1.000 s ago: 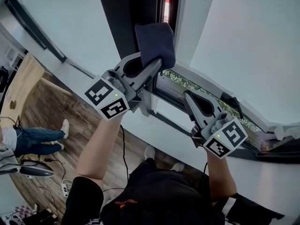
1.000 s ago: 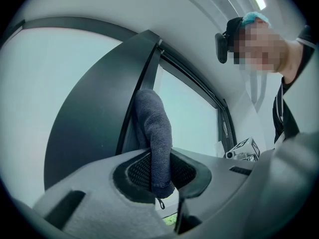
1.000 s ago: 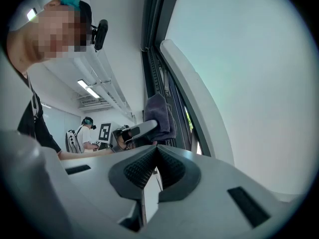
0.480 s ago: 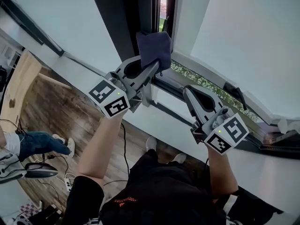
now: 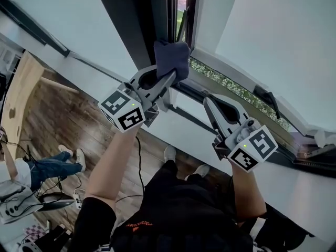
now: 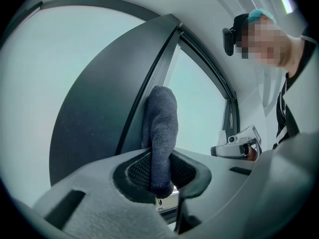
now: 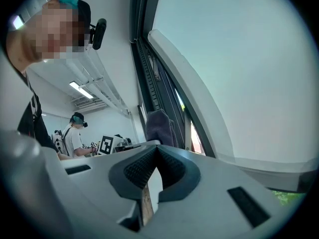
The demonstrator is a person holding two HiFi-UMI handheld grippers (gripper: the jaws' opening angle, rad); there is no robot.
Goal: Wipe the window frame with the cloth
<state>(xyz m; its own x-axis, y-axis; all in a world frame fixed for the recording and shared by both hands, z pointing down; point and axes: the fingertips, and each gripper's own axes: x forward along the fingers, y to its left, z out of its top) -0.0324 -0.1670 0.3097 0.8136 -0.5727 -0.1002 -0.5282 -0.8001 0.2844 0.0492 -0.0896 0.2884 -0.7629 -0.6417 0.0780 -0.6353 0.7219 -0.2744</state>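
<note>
A dark blue cloth (image 5: 170,58) is pinched in my left gripper (image 5: 173,76), which is shut on its lower end. The cloth's free end presses against the dark vertical window frame (image 5: 156,14), just above the frame's bottom corner. In the left gripper view the cloth (image 6: 159,131) stands up from the jaws against the dark frame (image 6: 107,103). My right gripper (image 5: 206,100) hangs lower right, off the frame, shut with nothing in it. In the right gripper view its jaws (image 7: 156,151) meet, and the cloth (image 7: 159,126) and the frame (image 7: 148,68) lie beyond them.
White wall panels flank the frame. A white sill (image 5: 184,133) runs below the window, and a dark window handle (image 5: 266,102) sits at the right. Cables and another person's legs (image 5: 50,164) are on the wood floor at the left. A second person (image 7: 76,133) stands far off.
The cloth has slid a little down the frame toward its bottom corner, still in the left gripper. The right gripper has barely moved. The legs on the floor have shifted.
</note>
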